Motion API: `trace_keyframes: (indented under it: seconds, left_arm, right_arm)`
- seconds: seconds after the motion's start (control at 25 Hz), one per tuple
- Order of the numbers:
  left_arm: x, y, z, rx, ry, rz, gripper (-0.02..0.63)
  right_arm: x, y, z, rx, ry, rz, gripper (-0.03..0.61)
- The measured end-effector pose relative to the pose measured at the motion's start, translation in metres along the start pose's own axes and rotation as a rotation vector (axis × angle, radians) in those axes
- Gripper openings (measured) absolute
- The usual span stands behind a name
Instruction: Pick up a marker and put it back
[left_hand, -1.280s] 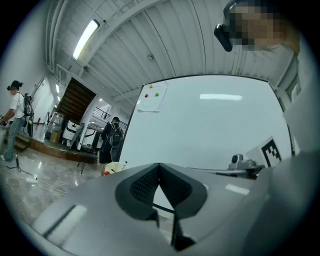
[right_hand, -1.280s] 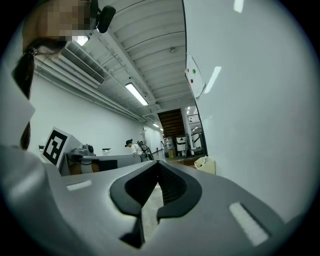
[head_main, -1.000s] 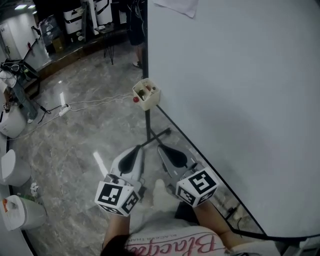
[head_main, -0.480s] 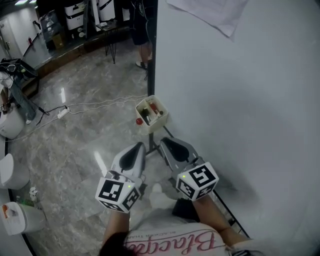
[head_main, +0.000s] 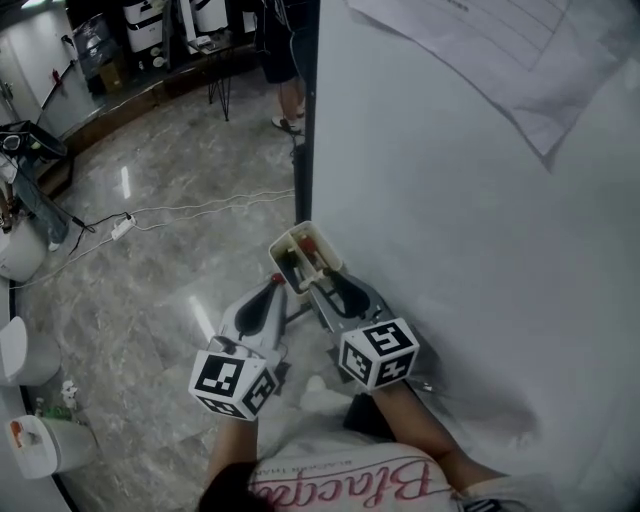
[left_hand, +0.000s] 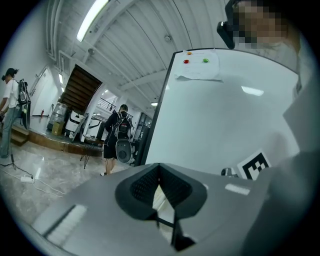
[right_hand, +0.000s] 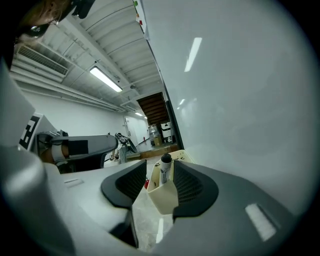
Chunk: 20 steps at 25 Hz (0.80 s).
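Right tool (right_hand: 160, 171) opening astride marker (right_hand: 165, 167) standing in holder (right_hand: 162, 197), so we can pinch it; left tool (left_hand: 159, 170) clenched, empty, idle.

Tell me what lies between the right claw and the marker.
Only the near wall of the cream holder, seen in the right gripper view: the marker stands inside it, and the right claw, jaws opening, frames the holder without gripping it.

The whiteboard (head_main: 480, 250) was smooth and glossy, streaked with reflected light. The floor (head_main: 150, 270) looked like polished, veined stone. The holder (right_hand: 162, 197) was matt cream plastic, the marker (right_hand: 165, 169) black-capped and shiny. The paper (head_main: 520, 60) was matt.
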<state>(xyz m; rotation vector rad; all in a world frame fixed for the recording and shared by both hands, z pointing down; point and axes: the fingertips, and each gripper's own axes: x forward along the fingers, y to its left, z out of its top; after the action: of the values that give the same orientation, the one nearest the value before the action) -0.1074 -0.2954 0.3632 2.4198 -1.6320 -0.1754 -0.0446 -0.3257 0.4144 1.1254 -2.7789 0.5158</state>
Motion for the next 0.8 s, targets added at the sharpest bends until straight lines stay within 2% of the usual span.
trace_keyframes:
  seconds: [0.16,0.2,0.24,0.48,0.8]
  left_arm:
    - [0.007,0.008,0.001,-0.001,0.019,0.001,0.0]
    - [0.006,0.011,0.002,-0.003,0.022,0.002,0.0]
    - [0.006,0.013,0.002,-0.005,0.024,0.001,0.0]
    - [0.011,0.021,0.001,-0.001,0.047,-0.03,0.0]
    - [0.012,0.023,0.017,0.02,0.015,-0.07,0.0]
  right_arm:
    - [0.009,-0.002,0.001,0.009,0.01,-0.015,0.147]
    - [0.009,-0.002,0.002,0.017,0.003,-0.026,0.128]
    - [0.008,-0.004,0.003,0.027,-0.006,-0.038,0.069]
    - [0.011,-0.007,0.008,0.044,-0.037,-0.065,0.072]
    - [0.004,0.014,0.059,-0.081,-0.158,-0.069,0.072]
